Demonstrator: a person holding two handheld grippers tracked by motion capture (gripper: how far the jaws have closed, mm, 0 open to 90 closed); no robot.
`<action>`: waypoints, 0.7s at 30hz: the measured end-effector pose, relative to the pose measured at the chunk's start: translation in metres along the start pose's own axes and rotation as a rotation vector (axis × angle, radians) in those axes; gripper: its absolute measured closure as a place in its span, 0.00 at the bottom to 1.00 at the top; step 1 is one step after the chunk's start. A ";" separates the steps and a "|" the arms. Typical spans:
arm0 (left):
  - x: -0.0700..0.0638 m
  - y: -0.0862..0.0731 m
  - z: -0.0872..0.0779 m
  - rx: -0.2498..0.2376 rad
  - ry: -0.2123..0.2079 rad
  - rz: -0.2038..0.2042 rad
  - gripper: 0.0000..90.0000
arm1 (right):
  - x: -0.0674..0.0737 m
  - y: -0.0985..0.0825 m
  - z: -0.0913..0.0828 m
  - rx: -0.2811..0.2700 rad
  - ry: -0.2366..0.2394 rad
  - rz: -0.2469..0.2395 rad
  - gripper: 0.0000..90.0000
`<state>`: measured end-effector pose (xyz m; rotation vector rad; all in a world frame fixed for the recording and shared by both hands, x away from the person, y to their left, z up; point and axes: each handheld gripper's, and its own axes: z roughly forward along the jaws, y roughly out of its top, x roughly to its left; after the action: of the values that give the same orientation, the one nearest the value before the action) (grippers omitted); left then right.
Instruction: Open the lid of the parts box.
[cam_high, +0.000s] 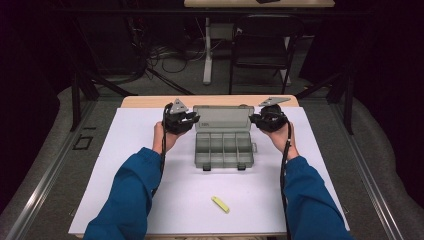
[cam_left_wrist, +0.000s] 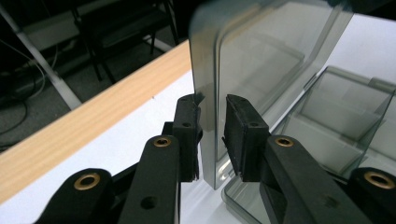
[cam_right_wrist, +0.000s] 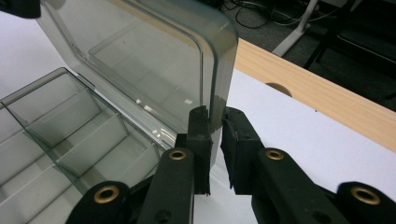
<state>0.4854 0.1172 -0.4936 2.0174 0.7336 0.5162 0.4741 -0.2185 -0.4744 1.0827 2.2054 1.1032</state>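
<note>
Smoky grey plastic — a compartment organiser box (cam_high: 223, 149) sits open in the middle of the white sheet (cam_high: 150, 200) covering the wooden table (cam_high: 145, 101), its lid (cam_high: 222, 119) standing upright at the far side. On the left, the left gripper (cam_high: 192, 119) straddles the lid's left edge; in the left gripper view the lid (cam_left_wrist: 261, 70) stands between its pads (cam_left_wrist: 243, 135), one pad against it, the other with a thin gap, so whether it truly pinches I cannot tell. Near the front edge lies a small yellow piece (cam_high: 220, 204), well apart from the box. On the right, the right gripper (cam_high: 254, 118) pinches the lid's right edge — both pads (cam_right_wrist: 200, 135) press on the plastic.
</note>
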 end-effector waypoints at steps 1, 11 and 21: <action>0.000 -0.001 0.002 -0.001 0.002 -0.006 0.81 | 0.000 0.000 0.001 0.002 -0.002 0.002 0.90; 0.001 -0.011 0.017 0.031 0.009 -0.046 0.79 | -0.002 -0.010 0.019 0.053 -0.012 0.031 0.90; 0.003 -0.022 0.028 0.069 -0.011 -0.099 0.78 | -0.003 -0.019 0.031 0.088 -0.010 0.063 0.90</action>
<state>0.4983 0.1118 -0.5260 2.0341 0.8504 0.4263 0.4883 -0.2138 -0.5079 1.1993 2.2449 1.0328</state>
